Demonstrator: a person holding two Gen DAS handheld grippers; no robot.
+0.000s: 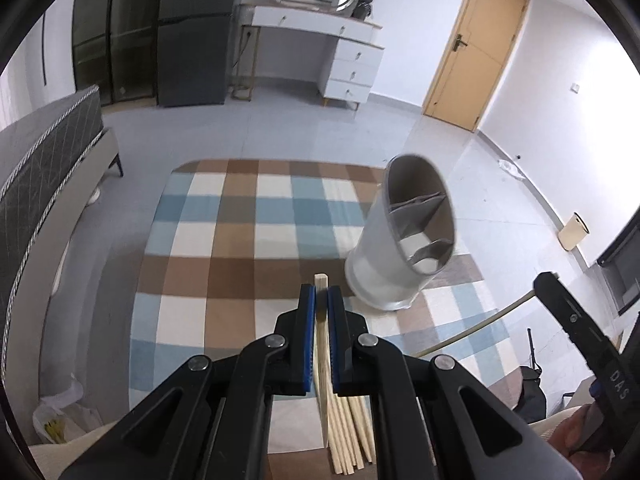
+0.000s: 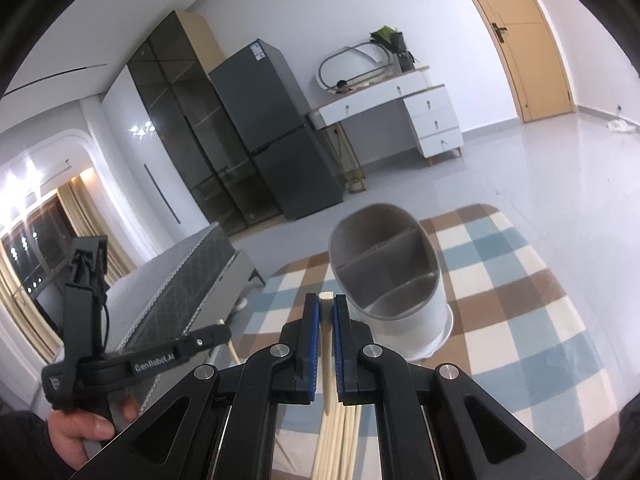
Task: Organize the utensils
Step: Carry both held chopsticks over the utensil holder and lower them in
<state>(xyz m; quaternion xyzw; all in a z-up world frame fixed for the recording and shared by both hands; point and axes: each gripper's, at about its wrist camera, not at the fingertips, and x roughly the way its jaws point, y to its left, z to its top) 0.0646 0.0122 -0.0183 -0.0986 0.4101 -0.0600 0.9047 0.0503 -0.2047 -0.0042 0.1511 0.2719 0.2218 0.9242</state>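
Observation:
My left gripper (image 1: 321,294) is shut on a light wooden chopstick (image 1: 320,340) whose square end sticks up past the blue pads. Several more wooden chopsticks (image 1: 352,436) lie below it. My right gripper (image 2: 327,304) is shut on a cream chopstick (image 2: 327,344), with several cream chopsticks (image 2: 340,440) below. A white and grey utensil holder (image 1: 400,236) with divided compartments stands ahead and to the right of the left gripper; in the right wrist view the holder (image 2: 394,280) is just beyond the right gripper. The right gripper's body (image 1: 576,328) shows in the left wrist view.
A checked brown, blue and white rug (image 1: 256,240) covers the floor below. A grey bed (image 1: 44,168) is at the left. A fridge (image 2: 276,128), glass cabinet (image 2: 192,128), white dressing table (image 1: 320,28) and wooden door (image 1: 476,48) stand at the far walls.

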